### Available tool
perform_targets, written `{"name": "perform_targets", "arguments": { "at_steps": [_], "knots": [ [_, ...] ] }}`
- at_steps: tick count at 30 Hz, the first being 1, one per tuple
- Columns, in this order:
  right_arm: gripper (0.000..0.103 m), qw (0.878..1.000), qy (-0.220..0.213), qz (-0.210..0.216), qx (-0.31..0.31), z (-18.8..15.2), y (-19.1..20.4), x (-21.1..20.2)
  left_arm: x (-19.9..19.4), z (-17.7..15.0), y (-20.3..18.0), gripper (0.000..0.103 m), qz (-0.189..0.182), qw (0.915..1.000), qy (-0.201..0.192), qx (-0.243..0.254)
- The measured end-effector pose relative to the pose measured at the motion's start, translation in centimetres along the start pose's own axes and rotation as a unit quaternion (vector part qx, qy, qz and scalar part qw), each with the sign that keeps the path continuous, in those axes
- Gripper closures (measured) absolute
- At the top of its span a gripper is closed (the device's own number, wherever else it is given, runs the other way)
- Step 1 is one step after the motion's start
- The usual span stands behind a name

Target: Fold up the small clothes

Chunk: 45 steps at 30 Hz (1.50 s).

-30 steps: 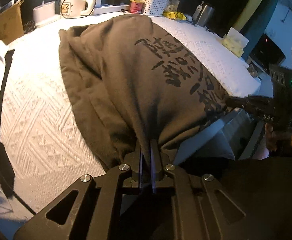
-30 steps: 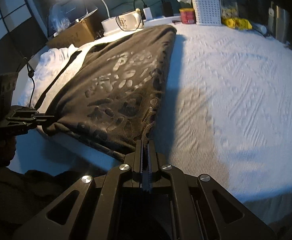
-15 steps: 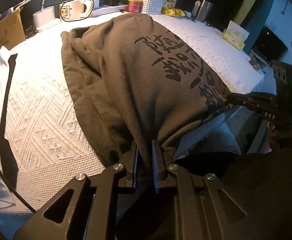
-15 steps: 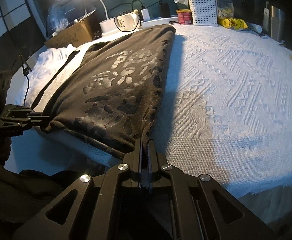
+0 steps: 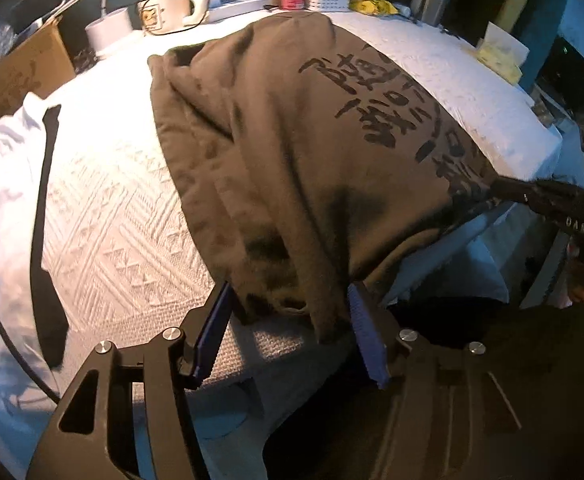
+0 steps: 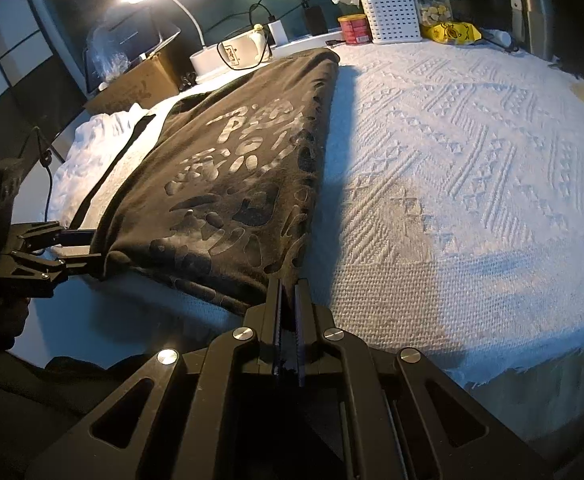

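Left jaws: left gripper [image 5: 288,320] opening, blue pads apart, the near corner of the brown sweatshirt [image 5: 292,152] loose between them
Right jaws: right gripper [image 6: 288,292] clamped tight on the sweatshirt's other near corner
Sweatshirt: folded lengthwise, black print up, on the white bedspread [image 6: 451,160], near edge at the bed's rim
Beyond: white garment [image 5: 0,184]; red tin [image 6: 353,28], white basket [image 6: 391,14] at the far edge

Black gripper [image 5: 288,320], blue pads, silver screws
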State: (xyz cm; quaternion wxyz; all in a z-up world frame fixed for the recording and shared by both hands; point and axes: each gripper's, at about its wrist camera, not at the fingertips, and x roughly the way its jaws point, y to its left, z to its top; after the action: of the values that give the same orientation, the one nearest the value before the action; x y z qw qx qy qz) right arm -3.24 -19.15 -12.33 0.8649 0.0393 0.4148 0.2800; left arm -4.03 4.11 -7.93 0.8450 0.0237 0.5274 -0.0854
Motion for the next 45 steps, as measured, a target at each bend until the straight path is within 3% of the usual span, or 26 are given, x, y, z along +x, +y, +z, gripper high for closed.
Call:
{"name": "perform_targets", "arguments": {
  "at_steps": [6, 7, 9, 12, 27, 45],
  "knots": [
    [0.09, 1.0, 0.005, 0.0, 0.003, 0.0, -0.2, -0.5, -1.7, 0.7, -0.3, 0.044, 0.01, 0.9996, -0.026, 0.007],
    [0.086, 1.0, 0.005, -0.002, 0.005, 0.0, -0.3, -0.6, -2.0, 1.1, -0.2, 0.044, 0.011, 0.9995, -0.031, 0.005],
    [0.064, 1.0, 0.005, -0.002, 0.009, 0.2, -0.5, -0.9, -2.4, 1.8, -0.3, 0.044, 0.011, 0.9992, -0.04, 0.0],
    [0.054, 1.0, 0.002, -0.008, 0.012, 0.7, -0.9, -1.5, -2.4, 2.7, 0.0, 0.044, 0.007, 0.9988, -0.047, -0.008],
    [0.054, 1.0, 0.003, -0.021, -0.006, 6.7, -1.3, 0.2, -1.0, 6.9, 4.0, 0.044, 0.001, 0.994, -0.078, -0.077],
    [0.054, 0.999, 0.003, -0.045, -0.001, 13.5, -3.1, 4.3, 3.3, 12.8, 10.0, 0.044, -0.012, 0.9888, -0.1, -0.11]
  ]
}}
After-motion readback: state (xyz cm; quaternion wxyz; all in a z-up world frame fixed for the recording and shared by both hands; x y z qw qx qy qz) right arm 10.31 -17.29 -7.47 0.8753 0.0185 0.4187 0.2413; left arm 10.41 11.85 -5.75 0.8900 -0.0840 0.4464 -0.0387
